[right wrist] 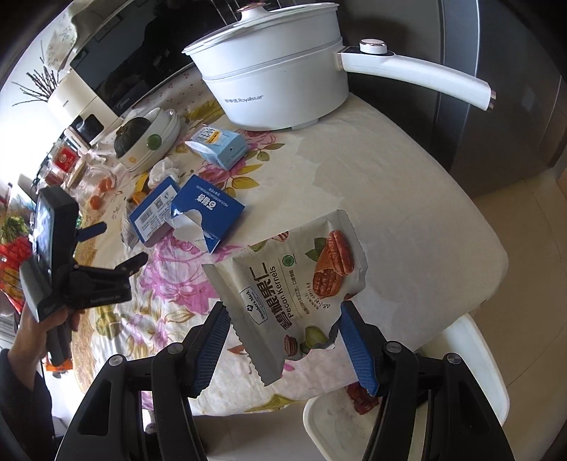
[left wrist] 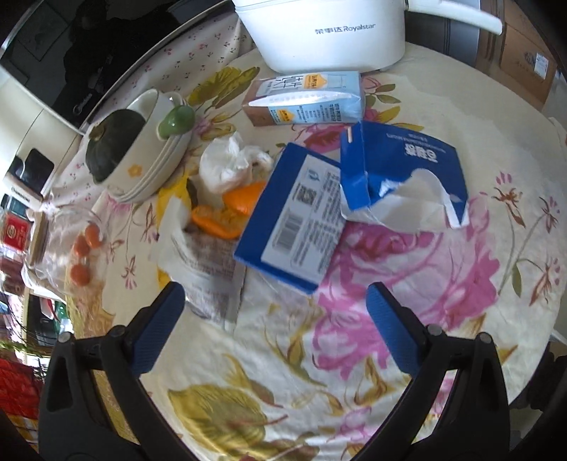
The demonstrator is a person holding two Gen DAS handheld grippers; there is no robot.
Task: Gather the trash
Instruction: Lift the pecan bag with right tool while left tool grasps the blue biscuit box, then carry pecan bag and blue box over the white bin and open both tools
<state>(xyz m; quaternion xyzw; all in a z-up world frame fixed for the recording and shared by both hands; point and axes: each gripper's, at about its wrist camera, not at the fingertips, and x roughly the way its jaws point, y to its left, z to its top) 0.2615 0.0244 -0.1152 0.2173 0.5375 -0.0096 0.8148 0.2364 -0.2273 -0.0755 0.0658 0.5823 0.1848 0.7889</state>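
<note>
A torn blue box [left wrist: 304,209] lies on the flowered tablecloth [left wrist: 319,354], just ahead of my open, empty left gripper [left wrist: 273,312]. Behind it lie crumpled tissue [left wrist: 230,163], orange peel [left wrist: 226,212] and a light blue milk carton [left wrist: 304,97]. In the right wrist view, a pecan kernels bag [right wrist: 290,283] hangs tilted between the fingers of my right gripper [right wrist: 283,337], above the table's near edge. The jaws stand wide and I cannot tell whether they pinch the bag. The blue box [right wrist: 187,209], the carton [right wrist: 219,147] and my left gripper [right wrist: 120,248] show there too.
A white Royalstar pot [left wrist: 329,32] stands at the back. Stacked bowls [left wrist: 149,152] hold a dark squash and a green cup. Small oranges in a clear bag [left wrist: 81,248] lie at left. A white bin [right wrist: 407,390] sits below the table edge.
</note>
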